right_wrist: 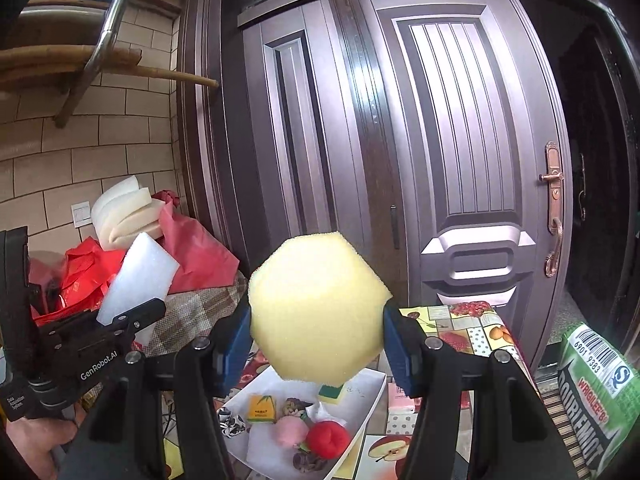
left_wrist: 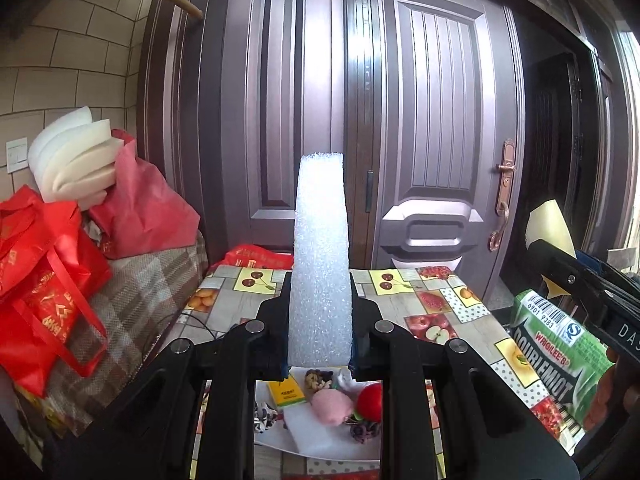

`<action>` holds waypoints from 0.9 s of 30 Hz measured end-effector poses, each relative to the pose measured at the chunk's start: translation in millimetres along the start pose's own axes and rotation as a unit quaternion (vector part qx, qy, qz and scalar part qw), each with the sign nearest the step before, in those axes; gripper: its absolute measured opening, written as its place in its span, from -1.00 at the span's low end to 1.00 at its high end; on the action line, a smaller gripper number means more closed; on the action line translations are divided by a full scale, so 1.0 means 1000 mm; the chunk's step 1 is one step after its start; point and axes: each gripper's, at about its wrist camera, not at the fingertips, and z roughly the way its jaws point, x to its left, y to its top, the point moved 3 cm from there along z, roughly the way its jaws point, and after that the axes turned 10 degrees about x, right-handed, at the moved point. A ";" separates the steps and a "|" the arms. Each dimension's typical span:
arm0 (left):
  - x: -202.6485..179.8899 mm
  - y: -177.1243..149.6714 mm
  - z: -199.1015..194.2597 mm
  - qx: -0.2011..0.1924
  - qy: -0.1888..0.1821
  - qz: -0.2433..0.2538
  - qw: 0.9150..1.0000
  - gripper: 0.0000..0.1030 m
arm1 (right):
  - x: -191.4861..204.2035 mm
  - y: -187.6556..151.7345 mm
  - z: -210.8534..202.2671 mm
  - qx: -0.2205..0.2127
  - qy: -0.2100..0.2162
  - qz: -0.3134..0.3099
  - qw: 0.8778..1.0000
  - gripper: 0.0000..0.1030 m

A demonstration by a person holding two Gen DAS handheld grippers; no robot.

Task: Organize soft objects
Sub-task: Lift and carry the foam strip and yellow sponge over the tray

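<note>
My left gripper [left_wrist: 320, 332] is clamped on a white foam slab [left_wrist: 319, 264] standing upright at 12 o'clock; my right gripper [right_wrist: 318, 344] pinches a yellow sponge [right_wrist: 318, 308] by its sides. Both hang above the white tray [right_wrist: 372, 396] on the bench [left_wrist: 452, 312]. The tall foam slab could lever out of my fingers if I tilt, and the squashed sponge might spring loose, knocking the red plush ball [right_wrist: 328, 438].

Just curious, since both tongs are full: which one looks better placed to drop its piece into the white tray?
Probably the right tongs: their yellow sponge hangs directly over the white tray. The left tongs hold the white foam strip upright.
</note>
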 end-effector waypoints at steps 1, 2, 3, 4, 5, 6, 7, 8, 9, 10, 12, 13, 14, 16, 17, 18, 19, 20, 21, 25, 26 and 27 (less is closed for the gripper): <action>0.003 0.001 -0.001 0.003 -0.002 -0.002 1.000 -0.63 | 0.001 0.000 0.003 0.007 0.005 0.009 1.000 0.14; 0.005 0.003 -0.003 0.002 0.000 -0.004 1.000 -0.63 | 0.002 0.001 0.005 0.013 0.011 0.017 1.000 0.14; 0.008 0.006 -0.006 -0.001 0.004 -0.004 1.000 -0.63 | 0.005 0.003 0.005 0.014 0.014 0.017 1.000 0.14; 0.010 0.009 -0.008 -0.002 0.006 -0.004 1.000 -0.63 | 0.009 0.006 0.004 0.011 0.013 0.011 1.000 0.14; 0.012 0.011 -0.008 -0.002 0.008 -0.002 1.000 -0.63 | 0.012 0.007 0.002 0.004 0.013 0.005 1.000 0.14; 0.013 0.011 -0.008 -0.004 0.010 0.000 1.000 -0.63 | 0.015 0.008 0.001 -0.002 0.014 0.003 1.000 0.14; 0.014 0.010 -0.008 -0.005 0.011 0.001 1.000 -0.63 | 0.015 0.008 0.000 -0.004 0.015 0.004 1.000 0.14; 0.015 0.008 -0.007 -0.006 0.012 0.002 1.000 -0.63 | 0.016 0.006 0.000 -0.007 0.016 0.007 1.000 0.14; 0.015 0.006 -0.005 -0.005 0.013 0.002 1.000 -0.63 | 0.015 0.004 0.002 -0.009 0.016 0.009 1.000 0.14; 0.015 0.007 -0.004 -0.001 0.013 0.000 1.000 -0.63 | 0.015 0.002 0.003 -0.008 0.015 0.009 1.000 0.14; 0.015 0.007 0.000 0.011 0.010 -0.005 1.000 -0.63 | 0.016 0.000 0.009 0.004 0.017 0.009 1.000 0.14; 0.013 0.009 0.002 0.015 0.009 -0.005 1.000 -0.63 | 0.015 0.001 0.011 0.010 0.018 0.009 1.000 0.14; 0.011 0.010 0.003 0.017 0.011 -0.002 1.000 -0.63 | 0.015 0.003 0.013 0.013 0.016 0.006 1.000 0.14; 0.009 0.012 0.006 0.019 0.017 0.002 1.000 -0.63 | 0.015 0.007 0.019 0.018 0.012 0.002 1.000 0.14; 0.009 0.013 0.009 0.021 0.017 0.000 1.000 -0.63 | 0.015 0.007 0.022 0.022 0.012 0.001 1.000 0.14; 0.010 0.012 0.012 0.022 0.016 -0.003 1.000 -0.63 | 0.015 0.007 0.026 0.024 0.014 0.000 1.000 0.14; 0.011 0.013 0.015 0.022 0.017 -0.005 1.000 -0.63 | 0.016 0.007 0.029 0.027 0.015 -0.003 1.000 0.14; 0.013 0.013 0.020 0.023 0.018 -0.005 1.000 -0.63 | 0.017 0.006 0.033 0.028 0.014 -0.007 0.999 0.14; 0.013 0.013 0.026 0.026 0.017 -0.004 1.000 -0.63 | 0.018 0.005 0.038 0.030 0.012 -0.011 0.999 0.14; 0.026 0.014 0.052 0.053 0.016 -0.012 0.998 -0.63 | 0.020 0.005 0.058 0.056 0.007 0.004 0.998 0.14; 0.029 0.016 0.057 0.059 0.014 -0.012 0.998 -0.63 | 0.020 0.006 0.063 0.065 0.007 0.009 0.998 0.14; 0.031 0.017 0.063 0.062 0.013 -0.010 0.998 -0.63 | 0.021 0.007 0.067 0.072 0.008 0.011 0.997 0.14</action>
